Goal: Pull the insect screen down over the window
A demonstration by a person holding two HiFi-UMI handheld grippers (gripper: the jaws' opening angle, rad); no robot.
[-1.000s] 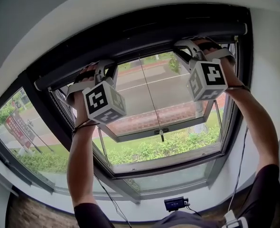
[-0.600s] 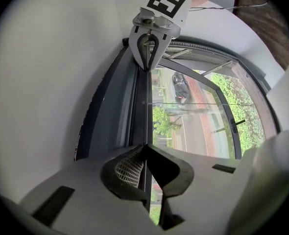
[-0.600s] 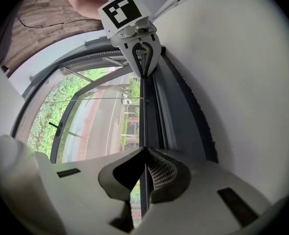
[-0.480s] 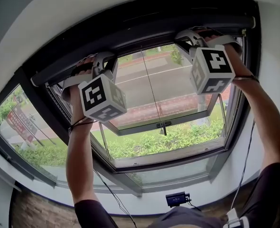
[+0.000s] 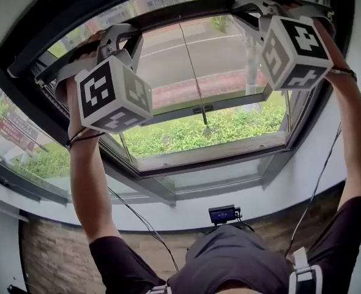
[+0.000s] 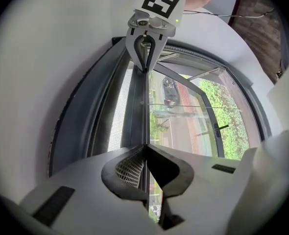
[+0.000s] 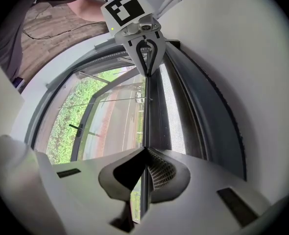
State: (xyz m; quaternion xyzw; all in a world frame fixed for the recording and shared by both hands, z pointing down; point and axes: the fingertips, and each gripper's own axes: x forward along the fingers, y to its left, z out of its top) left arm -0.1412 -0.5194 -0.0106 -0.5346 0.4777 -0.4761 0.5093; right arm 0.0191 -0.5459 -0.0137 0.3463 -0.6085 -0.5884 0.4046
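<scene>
The insect screen's dark pull bar crosses the top of the window, with grey mesh showing above it. My left gripper is shut on the bar's left part, its marker cube below it. My right gripper is shut on the right part. In the left gripper view the jaws pinch the bar's thin edge, mesh lies to its left, and the right gripper grips further along. The right gripper view mirrors this: jaws, bar, mesh, left gripper.
Behind the screen a window sash stands tilted outward, with a handle and a thin cord hanging before it. A small black device with a cable sits on the sill. White wall frames the window all round.
Both grippers have come down with the pull bar in them. Mesh now shows above the bar where the dark housing was. The head view has tilted further down.
</scene>
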